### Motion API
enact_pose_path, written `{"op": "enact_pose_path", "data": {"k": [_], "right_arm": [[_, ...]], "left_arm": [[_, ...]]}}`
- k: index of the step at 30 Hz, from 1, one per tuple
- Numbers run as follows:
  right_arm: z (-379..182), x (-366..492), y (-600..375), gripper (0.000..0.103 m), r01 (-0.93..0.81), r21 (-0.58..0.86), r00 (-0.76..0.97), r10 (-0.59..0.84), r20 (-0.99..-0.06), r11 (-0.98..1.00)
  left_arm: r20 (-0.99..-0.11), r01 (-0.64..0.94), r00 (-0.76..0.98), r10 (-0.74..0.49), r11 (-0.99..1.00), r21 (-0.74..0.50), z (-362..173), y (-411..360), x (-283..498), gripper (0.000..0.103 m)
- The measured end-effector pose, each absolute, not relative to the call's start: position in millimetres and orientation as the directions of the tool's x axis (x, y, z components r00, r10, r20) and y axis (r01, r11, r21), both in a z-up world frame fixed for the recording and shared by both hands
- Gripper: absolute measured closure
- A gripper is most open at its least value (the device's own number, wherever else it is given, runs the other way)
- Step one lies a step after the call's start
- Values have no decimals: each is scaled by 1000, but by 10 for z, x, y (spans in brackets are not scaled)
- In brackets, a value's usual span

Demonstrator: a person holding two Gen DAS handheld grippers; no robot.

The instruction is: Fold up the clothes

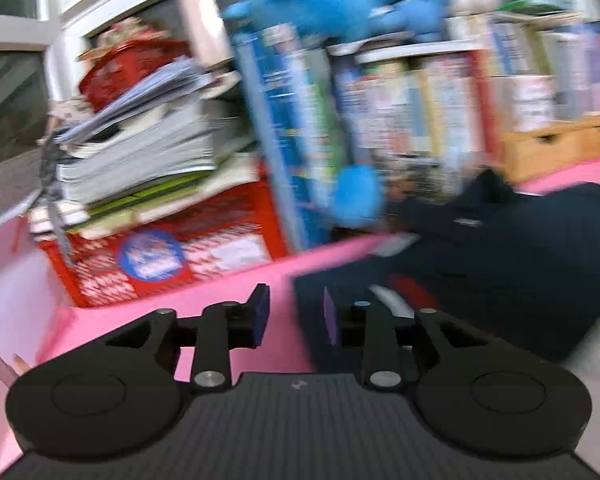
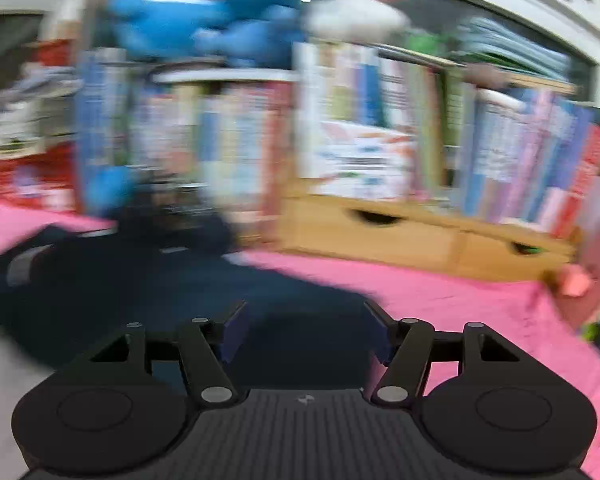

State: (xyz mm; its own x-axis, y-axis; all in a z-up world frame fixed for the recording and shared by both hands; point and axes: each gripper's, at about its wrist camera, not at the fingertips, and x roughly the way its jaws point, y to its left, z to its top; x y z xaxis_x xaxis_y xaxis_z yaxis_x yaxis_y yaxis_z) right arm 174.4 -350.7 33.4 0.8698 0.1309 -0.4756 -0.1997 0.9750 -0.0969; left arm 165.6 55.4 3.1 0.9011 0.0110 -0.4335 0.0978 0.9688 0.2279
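We can read no text in either view; motion blur smears everything. We see print on the book spines (image 2: 364, 128) along the shelf, but no letter holds still enough to make out. The red box (image 1: 168, 248) carries a round blue sticker (image 1: 151, 256) and white label patches, all illegible. A small pale mark on the dark garment (image 1: 466, 222) looks like a logo, too blurred to read.

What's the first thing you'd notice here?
A blue plush toy sits on top of the bookshelf, above rows of colourful books. Below, a dark garment lies on the pink table, in front of both open grippers.
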Motion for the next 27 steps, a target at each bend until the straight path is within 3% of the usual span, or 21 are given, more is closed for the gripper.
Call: {"op": "enact_pose_path", "data": {"k": [4,7,10,22,27], "right_arm": [[131,1224,-3127,41,-333,-69,814,250,-524,940],[-65,944,-2964,41,-378,-65,771,275,-574,923],[-223,666,-2937,40,-361,-87,756,237,-610,928],[-369,-631,-3335,33,-138,-23,857,107,-503,990],[-364,-1143,-3428,30,-87,19,885,86,-457,996]], "left_arm": [[-516,244,847,-128,956,163,-169,247,1115,59],[-578,273,809,-107,939,209,-404,140,871,58],[-583,227,810,-60,950,217,-491,249,644,56],[-547,167,834,-75,979,120,-392,442,-391,54],[-522,189,849,-83,970,152,-387,356,-841,48]]}}
